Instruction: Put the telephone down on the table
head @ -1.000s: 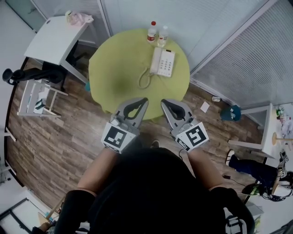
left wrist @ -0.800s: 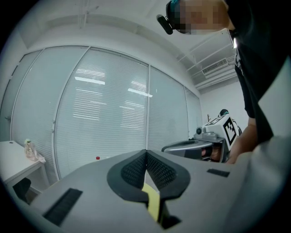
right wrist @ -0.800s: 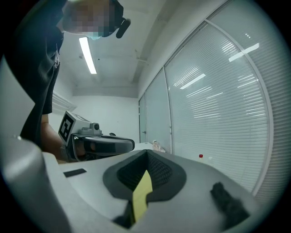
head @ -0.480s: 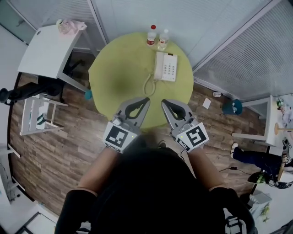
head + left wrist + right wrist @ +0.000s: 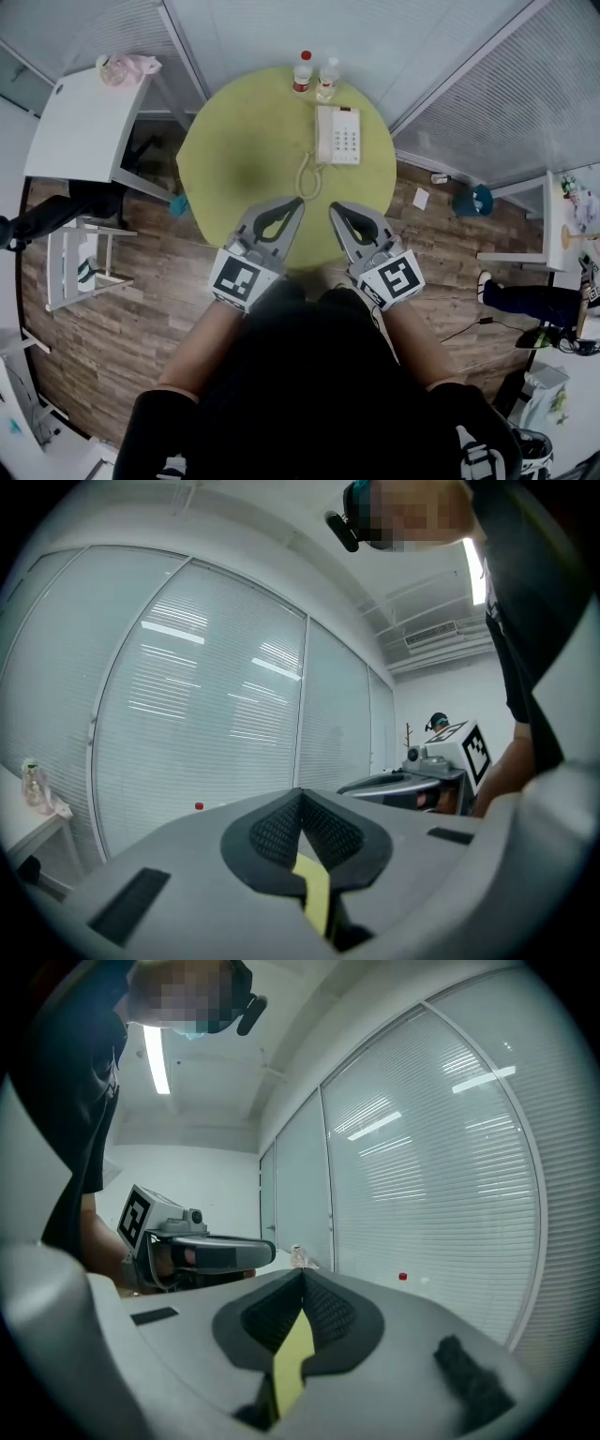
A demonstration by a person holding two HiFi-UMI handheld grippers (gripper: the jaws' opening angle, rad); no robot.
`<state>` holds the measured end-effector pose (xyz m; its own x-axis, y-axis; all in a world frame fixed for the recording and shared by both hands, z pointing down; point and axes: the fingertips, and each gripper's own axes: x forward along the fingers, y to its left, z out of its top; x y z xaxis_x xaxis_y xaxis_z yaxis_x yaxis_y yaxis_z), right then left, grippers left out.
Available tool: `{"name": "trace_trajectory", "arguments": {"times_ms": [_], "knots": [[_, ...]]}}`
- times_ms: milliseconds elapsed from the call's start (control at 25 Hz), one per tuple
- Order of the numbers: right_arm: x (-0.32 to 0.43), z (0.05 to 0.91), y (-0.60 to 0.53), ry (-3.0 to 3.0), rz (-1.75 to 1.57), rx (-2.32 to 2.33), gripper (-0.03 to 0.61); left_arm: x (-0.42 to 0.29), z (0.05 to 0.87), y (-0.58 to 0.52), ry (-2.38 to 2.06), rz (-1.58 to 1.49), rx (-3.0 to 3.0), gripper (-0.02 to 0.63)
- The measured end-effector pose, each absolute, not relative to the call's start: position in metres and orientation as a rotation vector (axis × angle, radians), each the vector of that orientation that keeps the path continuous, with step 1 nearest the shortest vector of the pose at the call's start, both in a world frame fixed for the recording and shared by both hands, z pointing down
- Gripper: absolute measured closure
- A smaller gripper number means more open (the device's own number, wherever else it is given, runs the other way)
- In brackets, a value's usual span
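Approach: left claw (image 5: 297, 201) and right claw (image 5: 334, 206) sit closed, empty; open one before you reach the telephone (image 5: 337, 135) at upper centre.

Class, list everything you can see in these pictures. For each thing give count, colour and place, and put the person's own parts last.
Round table: one, yellow-green, middle of the room.
Corded push-button telephone: one, white, on the table's far right part.
Plastic bottles: two, clear, one red-capped, one white-capped, at the table's far edge.
Rectangular desk: one, white, left of the table.
Plank floor: one, brown wood, around the table.
Left gripper: one, grey, shut and empty, over the table's near edge.
Right gripper: one, grey, shut and empty, beside the left one.
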<state>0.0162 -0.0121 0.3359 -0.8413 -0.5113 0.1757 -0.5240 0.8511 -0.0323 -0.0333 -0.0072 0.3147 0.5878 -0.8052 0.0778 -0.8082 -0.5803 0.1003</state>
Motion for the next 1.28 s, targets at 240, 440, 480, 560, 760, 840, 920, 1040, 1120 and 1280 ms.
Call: {"name": "trace_trajectory", "arguments": {"times_ms": [240, 440, 480, 560, 760, 840, 920, 1040, 1120, 1280], "knots": [[0.008, 0.340, -0.017, -2.840, 0.128, 0.876, 0.560, -0.043, 0.315, -0.014, -1.338, 0.022, 2.708, 0.601], [0.002, 0.343, -0.027, -2.837, 0.128, 0.885, 0.560, -0.048, 0.318, -0.023, -1.325, 0.020, 2.709, 0.601], [0.003, 0.343, -0.029, -2.837, 0.129, 0.886, 0.560, -0.047, 0.319, -0.025, -1.325, 0.020, 2.709, 0.601], [0.006, 0.344, -0.035, -2.837, 0.135, 0.891, 0.560, -0.045, 0.319, -0.030, -1.329, 0.017, 2.717, 0.601], [0.013, 0.350, -0.062, -2.828, 0.127, 0.932, 0.560, -0.046, 0.324, -0.049, -1.346, 0.041, 2.706, 0.601], [0.015, 0.352, -0.075, -2.821, 0.113, 0.943, 0.560, -0.048, 0.325, -0.058, -1.360, 0.047, 2.701, 0.601], [0.017, 0.354, -0.090, -2.817, 0.106, 0.946, 0.560, -0.047, 0.326, -0.067, -1.370, 0.054, 2.692, 0.601], [0.019, 0.357, -0.111, -2.817, 0.117, 0.954, 0.560, -0.045, 0.331, -0.084, -1.381, 0.076, 2.673, 0.601], [0.021, 0.361, -0.123, -2.816, 0.131, 0.954, 0.560, -0.042, 0.337, -0.096, -1.383, 0.085, 2.663, 0.601], [0.026, 0.367, -0.149, -2.815, 0.152, 0.941, 0.560, -0.034, 0.341, -0.123, -1.392, 0.071, 2.675, 0.601]]}}
